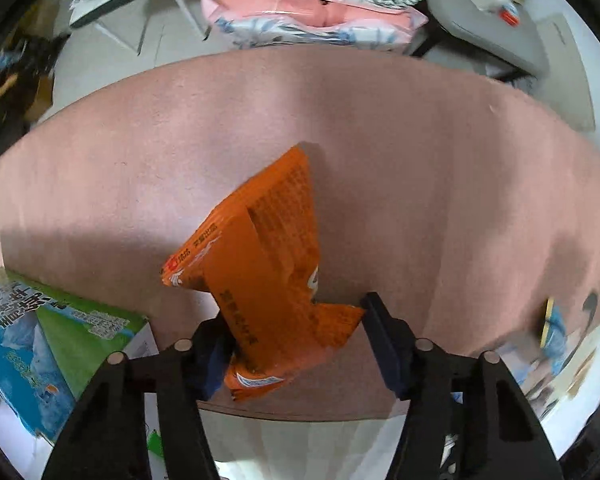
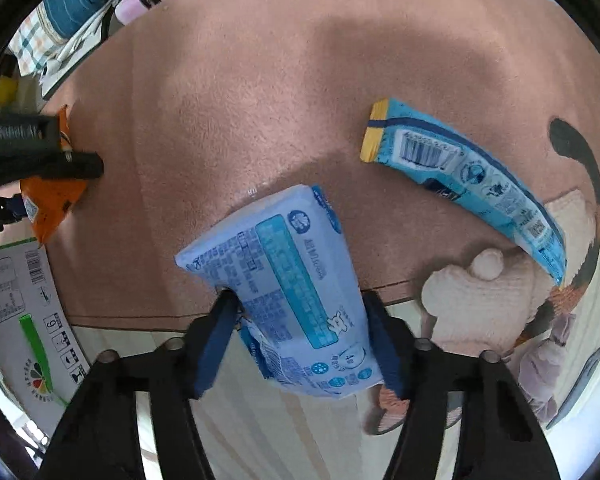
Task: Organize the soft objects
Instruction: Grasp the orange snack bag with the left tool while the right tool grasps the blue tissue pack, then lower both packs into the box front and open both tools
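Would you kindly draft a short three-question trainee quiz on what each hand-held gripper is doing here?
1. True or false: the left hand-held gripper is closed on the orange pack.
2. What does the right hand-held gripper pinch: A the pale blue tissue pack, B the long blue pouch, C the cardboard box?
3. Which surface lies under the packs?

Key: 1 true; 2 A; 3 the pink mat.

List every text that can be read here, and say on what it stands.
"6": in a square on the white carton.
"4": in a ring on the pale blue pack.
Chinese print on the orange pack, long blue pouch and elsewhere: too blurred to read.
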{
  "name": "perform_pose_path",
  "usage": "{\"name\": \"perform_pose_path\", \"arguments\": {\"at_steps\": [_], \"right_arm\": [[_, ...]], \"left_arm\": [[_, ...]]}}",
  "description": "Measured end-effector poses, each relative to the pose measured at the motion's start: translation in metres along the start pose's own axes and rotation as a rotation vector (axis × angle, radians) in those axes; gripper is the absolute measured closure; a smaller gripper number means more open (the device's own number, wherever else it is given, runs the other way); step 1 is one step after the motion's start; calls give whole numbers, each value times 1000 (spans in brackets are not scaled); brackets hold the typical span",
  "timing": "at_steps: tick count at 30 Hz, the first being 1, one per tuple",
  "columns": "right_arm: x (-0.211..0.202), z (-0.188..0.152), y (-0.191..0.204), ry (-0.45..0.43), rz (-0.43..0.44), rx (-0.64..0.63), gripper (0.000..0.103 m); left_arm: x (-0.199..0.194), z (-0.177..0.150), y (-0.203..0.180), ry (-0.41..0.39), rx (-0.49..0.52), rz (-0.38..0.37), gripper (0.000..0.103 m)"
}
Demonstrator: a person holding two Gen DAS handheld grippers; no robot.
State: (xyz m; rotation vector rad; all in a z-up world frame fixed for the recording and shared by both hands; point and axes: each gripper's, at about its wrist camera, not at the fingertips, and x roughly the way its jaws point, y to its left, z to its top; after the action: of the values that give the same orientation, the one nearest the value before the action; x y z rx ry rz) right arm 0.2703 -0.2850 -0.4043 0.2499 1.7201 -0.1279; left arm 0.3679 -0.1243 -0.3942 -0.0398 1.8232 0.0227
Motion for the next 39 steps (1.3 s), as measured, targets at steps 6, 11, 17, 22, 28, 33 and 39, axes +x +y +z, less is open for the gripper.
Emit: {"name": "perform_pose_path", "arguments": {"at_steps": [6, 11, 17, 22, 28, 33, 39], "right_arm": [[-7, -15, -3, -25, 31, 40, 70], [-20, -37, -9, -47, 76, 62, 71], [-53, -80, 1, -96, 116, 61, 72], [-92, -111, 28, -154, 158, 35, 72], [-148, -156, 95, -215, 234, -58, 72], [-159, -195, 195, -213, 302, -191, 72], [-117, -221, 309, -132, 356, -291, 72]], "left_arm": [[-11, -35, -6, -56, 95, 10, 49], [-43, -73, -9, -133, 180, -25, 49], [-93, -122, 2, -221, 244, -96, 50], [-130, -160, 40, -284, 261, -138, 50], [-155, -199, 128, -314, 240, -126, 50], [-146, -219, 217, -279, 190, -39, 50], [-105, -224, 296, -150, 142, -26, 49]]}}
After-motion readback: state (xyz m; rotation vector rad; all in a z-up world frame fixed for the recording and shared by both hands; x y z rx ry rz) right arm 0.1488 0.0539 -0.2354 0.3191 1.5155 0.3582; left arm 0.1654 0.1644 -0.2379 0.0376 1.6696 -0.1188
